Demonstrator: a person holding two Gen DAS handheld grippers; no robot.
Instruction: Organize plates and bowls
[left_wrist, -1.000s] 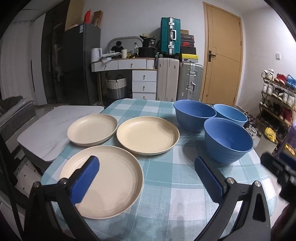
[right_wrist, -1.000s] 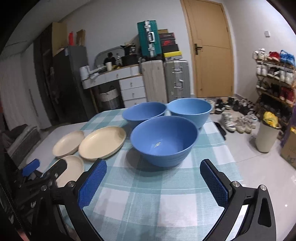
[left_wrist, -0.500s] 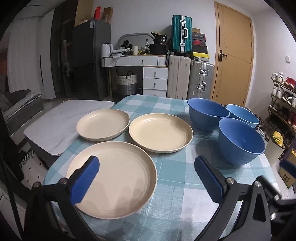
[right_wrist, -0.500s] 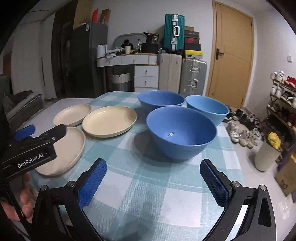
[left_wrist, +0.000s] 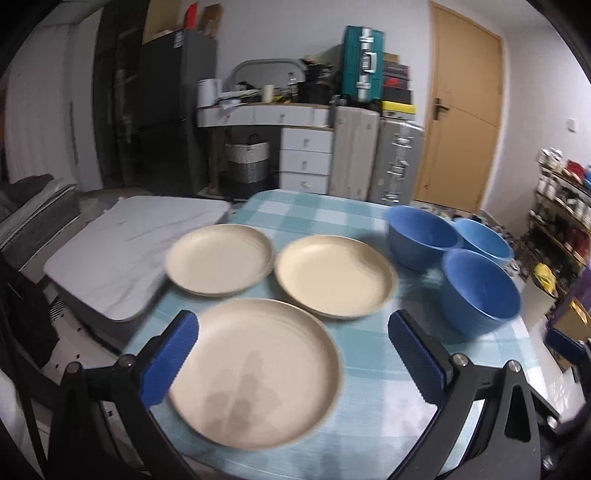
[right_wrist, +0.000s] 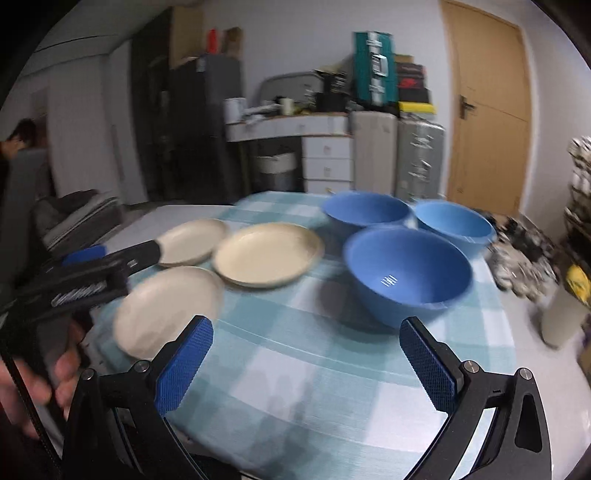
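Up front in the left wrist view, the left gripper hovers spread wide over the near plate; two more plates sit behind. From the right wrist, the right gripper gapes empty before the near bowl on the table.

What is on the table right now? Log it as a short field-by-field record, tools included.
surface: round table with a checked cloth
plates: three cream plates, none stacked: near plate, far left plate, far right plate
bowls: three blue bowls, clustered right of the plates: near bowl, back left bowl, back right bowl
left tool: open, empty, above the near plate
right tool: open, empty, above the cloth in front of the near bowl
progress: nothing gathered yet
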